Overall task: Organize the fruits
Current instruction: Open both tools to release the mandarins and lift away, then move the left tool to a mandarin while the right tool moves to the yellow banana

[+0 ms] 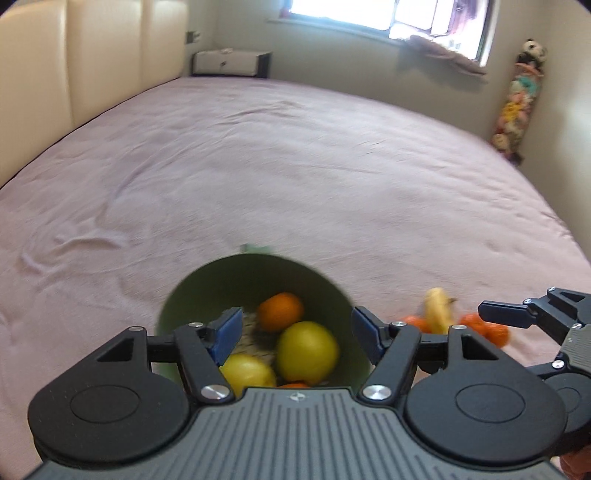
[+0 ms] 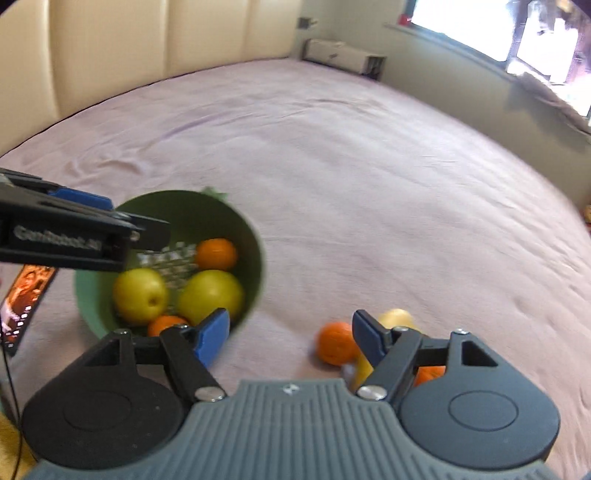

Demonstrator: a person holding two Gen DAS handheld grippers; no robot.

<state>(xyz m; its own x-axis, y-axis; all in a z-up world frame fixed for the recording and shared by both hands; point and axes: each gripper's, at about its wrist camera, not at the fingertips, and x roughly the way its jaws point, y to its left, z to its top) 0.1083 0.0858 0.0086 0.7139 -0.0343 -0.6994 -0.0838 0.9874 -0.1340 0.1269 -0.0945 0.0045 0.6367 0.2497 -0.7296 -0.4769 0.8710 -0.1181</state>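
Note:
A green bowl (image 1: pixel 207 288) sits on the pink bed and holds two yellow-green apples (image 1: pixel 307 351) and oranges (image 1: pixel 280 311). My left gripper (image 1: pixel 297 334) is open and empty, hovering right over the bowl. In the right wrist view the bowl (image 2: pixel 255 254) is at the left, with apples (image 2: pixel 210 295) and an orange (image 2: pixel 216 254) inside. My right gripper (image 2: pixel 290 341) is open and empty above the sheet, beside a loose orange (image 2: pixel 334 343) and a banana (image 2: pixel 397 317). The banana (image 1: pixel 437 308) and loose oranges (image 1: pixel 496 332) lie right of the bowl.
The pink bed sheet (image 1: pixel 295 166) stretches far ahead to a cream headboard (image 1: pixel 92 55). A nightstand (image 1: pixel 229 62) and a window (image 1: pixel 388 18) are at the back. A flat printed card (image 2: pixel 26 302) lies left of the bowl.

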